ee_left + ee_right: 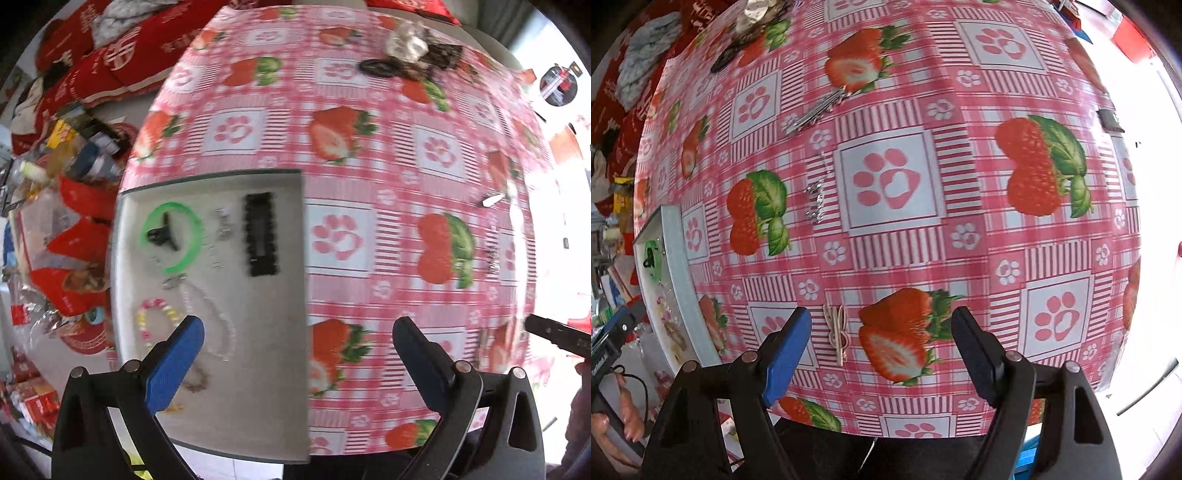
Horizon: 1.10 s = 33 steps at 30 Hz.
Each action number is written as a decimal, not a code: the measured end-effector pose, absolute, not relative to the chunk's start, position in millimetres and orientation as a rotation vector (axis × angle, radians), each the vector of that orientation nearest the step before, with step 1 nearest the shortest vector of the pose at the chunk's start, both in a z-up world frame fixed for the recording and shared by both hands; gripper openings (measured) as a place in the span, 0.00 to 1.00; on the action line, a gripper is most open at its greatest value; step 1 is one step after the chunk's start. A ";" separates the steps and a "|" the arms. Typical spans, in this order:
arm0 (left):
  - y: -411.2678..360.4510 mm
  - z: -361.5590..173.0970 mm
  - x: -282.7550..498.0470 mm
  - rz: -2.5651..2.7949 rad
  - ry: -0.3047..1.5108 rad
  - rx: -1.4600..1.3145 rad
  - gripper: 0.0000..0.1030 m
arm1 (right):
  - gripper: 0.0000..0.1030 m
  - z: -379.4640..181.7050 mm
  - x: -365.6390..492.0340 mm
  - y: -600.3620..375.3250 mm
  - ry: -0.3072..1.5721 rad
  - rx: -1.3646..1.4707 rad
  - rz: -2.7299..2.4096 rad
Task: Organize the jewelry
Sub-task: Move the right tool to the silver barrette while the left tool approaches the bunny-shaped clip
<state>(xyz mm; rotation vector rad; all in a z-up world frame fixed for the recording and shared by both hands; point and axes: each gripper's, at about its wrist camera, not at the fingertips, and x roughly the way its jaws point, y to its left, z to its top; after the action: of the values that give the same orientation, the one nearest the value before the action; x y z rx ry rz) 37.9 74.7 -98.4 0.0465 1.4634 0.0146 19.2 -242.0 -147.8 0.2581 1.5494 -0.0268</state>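
Note:
A pale grey tray [258, 369] lies on the strawberry tablecloth. It holds a green bangle [195, 229] around a small black clip [160, 234], a long black hair clip [260, 240], tiny silver earrings [222, 223], a pearl strand [221, 325] and a pastel bead bracelet [155, 321]. My left gripper [297, 328] hangs open and empty over the tray's right edge. My right gripper [881, 317] is open above the cloth. A cream hair clip [836, 334] lies flat below it, nearer the left finger, untouched. Silver earrings [815, 199] and silver hairpins [816, 109] lie farther off.
Scrunchies and dark hair ties [406, 44] are heaped at the table's far end. Red packets, bottles and clutter [74, 155] crowd the space beyond the table's left side. The tray [674, 258] and the other gripper [609, 339] show at the right wrist view's left edge.

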 end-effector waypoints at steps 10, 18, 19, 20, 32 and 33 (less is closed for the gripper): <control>22.4 -102.1 40.8 -0.063 1.469 0.101 1.00 | 0.78 -142.9 31.7 -245.3 1.520 0.202 0.004; -9.4 -114.1 22.6 -0.123 1.508 0.118 1.00 | 0.78 -134.7 67.3 -241.3 1.468 0.039 0.103; -13.1 -115.9 20.7 -0.129 1.515 0.115 1.00 | 0.78 -133.8 73.8 -239.2 1.458 0.000 0.129; -18.0 -117.9 18.0 -0.135 1.522 0.112 1.00 | 0.78 -133.2 79.7 -237.1 1.450 -0.038 0.153; -66.3 -141.6 -14.6 -0.111 1.562 0.018 0.94 | 0.78 -151.6 128.1 -206.9 1.381 -0.518 0.456; -70.6 -145.7 -17.9 -0.105 1.572 0.012 0.91 | 0.78 -153.5 130.5 -205.2 1.376 -0.544 0.471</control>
<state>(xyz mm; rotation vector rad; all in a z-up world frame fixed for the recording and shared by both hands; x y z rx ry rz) -17.9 -70.6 -145.7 0.0120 1.5720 -0.1055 130.5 -205.2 -153.5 -0.5443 1.3758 0.4712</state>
